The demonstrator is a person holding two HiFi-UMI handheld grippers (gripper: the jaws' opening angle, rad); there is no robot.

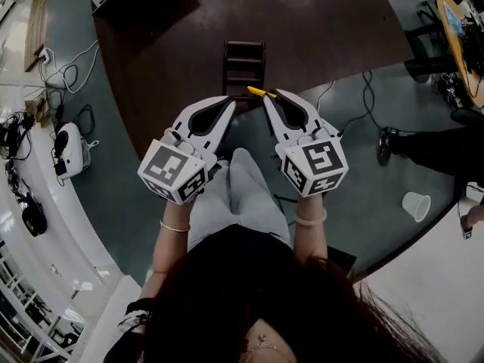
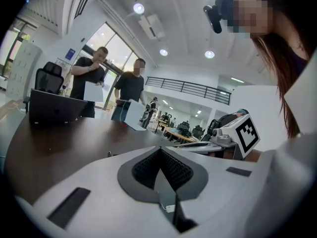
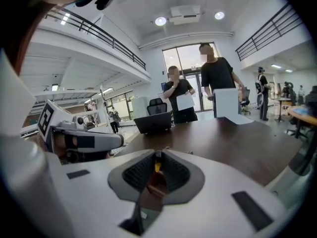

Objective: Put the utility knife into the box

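In the head view my right gripper (image 1: 271,94) is shut on a yellow utility knife (image 1: 259,92), whose end sticks out to the left of the jaw tips. A sliver of yellow utility knife (image 3: 157,166) shows between the closed pads in the right gripper view. My left gripper (image 1: 230,100) is shut with nothing in it, held beside the right one. Both hover above a dark brown table (image 1: 302,36). A dark slatted box (image 1: 243,65) sits on the table just beyond the jaw tips.
A closed laptop (image 3: 153,122) lies on the far side of the table, and two people (image 3: 198,86) stand behind it holding papers. A white box (image 3: 226,103) rests on the table. Cables (image 1: 68,70) and a paper cup (image 1: 415,204) lie on the floor.
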